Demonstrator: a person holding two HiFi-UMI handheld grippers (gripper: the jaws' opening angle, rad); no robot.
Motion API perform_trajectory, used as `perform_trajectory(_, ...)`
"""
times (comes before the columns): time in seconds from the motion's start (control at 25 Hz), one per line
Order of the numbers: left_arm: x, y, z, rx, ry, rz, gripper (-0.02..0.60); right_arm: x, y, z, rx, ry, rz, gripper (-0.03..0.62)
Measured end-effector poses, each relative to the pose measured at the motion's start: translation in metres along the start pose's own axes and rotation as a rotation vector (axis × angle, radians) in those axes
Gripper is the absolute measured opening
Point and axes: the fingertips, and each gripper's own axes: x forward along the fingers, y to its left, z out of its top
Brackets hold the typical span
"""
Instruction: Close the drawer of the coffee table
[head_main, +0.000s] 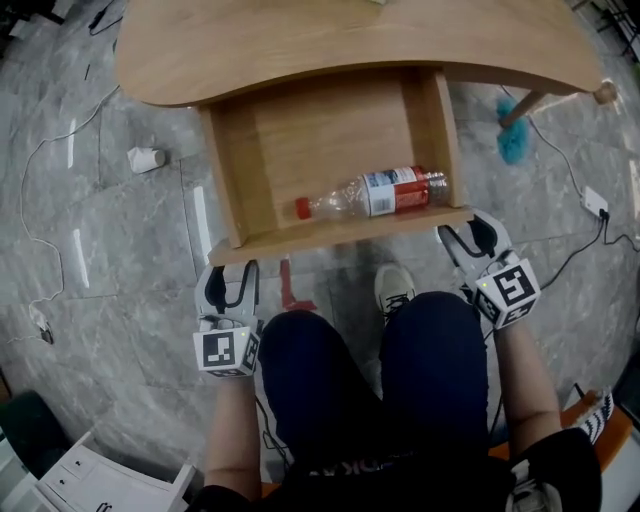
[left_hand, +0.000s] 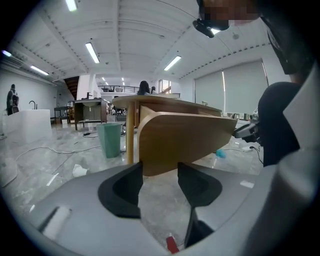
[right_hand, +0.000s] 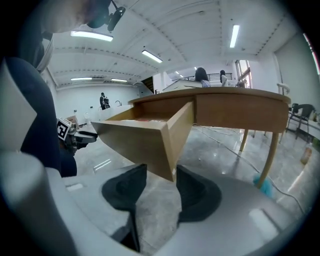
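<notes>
Drawer (head_main: 340, 232) stands open with a bottle (head_main: 370, 193) inside; left gripper (head_main: 232, 272) and right gripper (head_main: 462, 238) sit at its front corners, fingers (left_hand: 122, 190) apart and empty.

From overhead, the head camera looks steeply down on the table (head_main: 300, 40) and its open drawer (head_main: 320, 140). The left gripper (head_main: 232, 272) camera sits low, looking along its jaws, close on the drawer's left front corner; the right gripper (head_main: 468, 236) camera does likewise at the right corner. All three views share the drawer front.
</notes>
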Motion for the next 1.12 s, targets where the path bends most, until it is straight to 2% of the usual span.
perform_trajectory(0.16,-0.003,0.005,-0.001,0.003,0.003,0.021,0.238,0.007,0.002,0.009,-0.008,-0.022,-0.001,0.186)
perform_trajectory(0.28,0.002,0.017,0.002,-0.031,-0.018,0.036,0.265,0.010,0.003,0.013,-0.015,-0.015,0.001,0.192)
perform_trajectory(0.4,0.013,0.015,0.011,0.037,-0.047,-0.020,0.298,0.009,0.005,0.012,-0.028,-0.002,-0.008,0.192)
perform_trajectory(0.52,0.016,0.011,0.018,0.096,-0.068,-0.055,0.296,0.011,0.008,0.011,-0.041,0.017,-0.009,0.192)
perform_trajectory(0.6,0.015,0.009,0.019,0.078,-0.079,-0.064,0.267,0.011,0.007,0.013,-0.040,0.021,-0.010,0.191)
perform_trajectory(0.92,0.011,0.009,0.022,0.027,-0.072,-0.059,0.265,0.006,0.009,0.017,-0.010,0.030,-0.040,0.192)
perform_trajectory(1.12,0.002,0.008,0.039,0.019,-0.113,-0.050,0.267,-0.002,0.011,0.035,0.020,-0.037,-0.036,0.192)
